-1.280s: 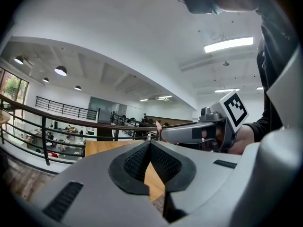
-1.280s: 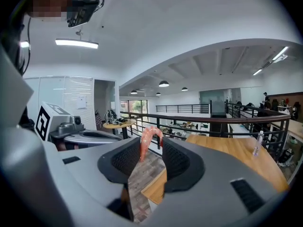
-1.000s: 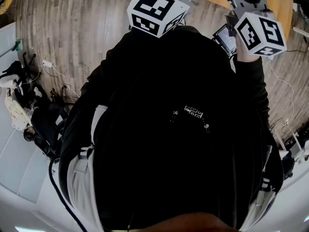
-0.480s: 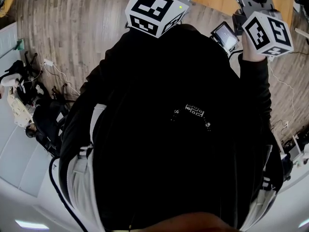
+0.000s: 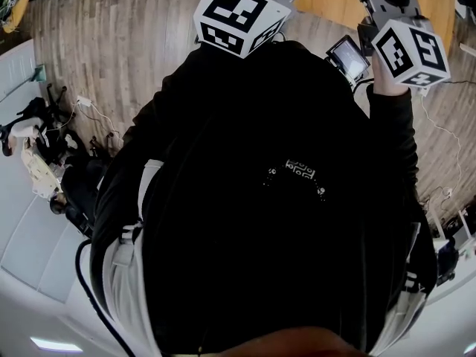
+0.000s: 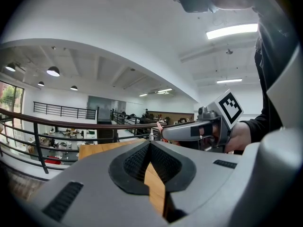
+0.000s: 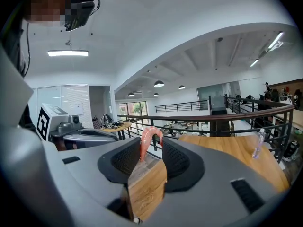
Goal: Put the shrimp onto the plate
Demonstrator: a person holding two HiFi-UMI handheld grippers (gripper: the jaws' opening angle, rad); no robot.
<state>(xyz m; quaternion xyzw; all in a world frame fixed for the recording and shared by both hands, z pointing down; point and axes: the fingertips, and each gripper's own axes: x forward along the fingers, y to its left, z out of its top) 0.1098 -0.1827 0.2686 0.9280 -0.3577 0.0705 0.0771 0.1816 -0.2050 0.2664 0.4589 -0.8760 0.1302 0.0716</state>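
A pink curled shrimp (image 7: 150, 137) stands up between the black pads of my right gripper (image 7: 150, 146), which is shut on it. The left gripper (image 6: 150, 145) has its pads meeting at the tips with nothing between them; only a wedge of wood shows below. Both grippers are held up level, side by side, over a wooden table (image 7: 227, 148). In the head view only their marker cubes show, the left one (image 5: 239, 15) and the right one (image 5: 411, 50), above the person's black torso. No plate shows in any view.
A clear water bottle (image 7: 258, 143) stands on the table's far right. A dark railing (image 7: 213, 119) runs behind the table, with an open hall beyond. On the floor at the left lie cables and gear (image 5: 44, 155).
The right gripper's cube has drifted slightly to the right and up. The left cube has hardly moved. The head view has shifted a little.
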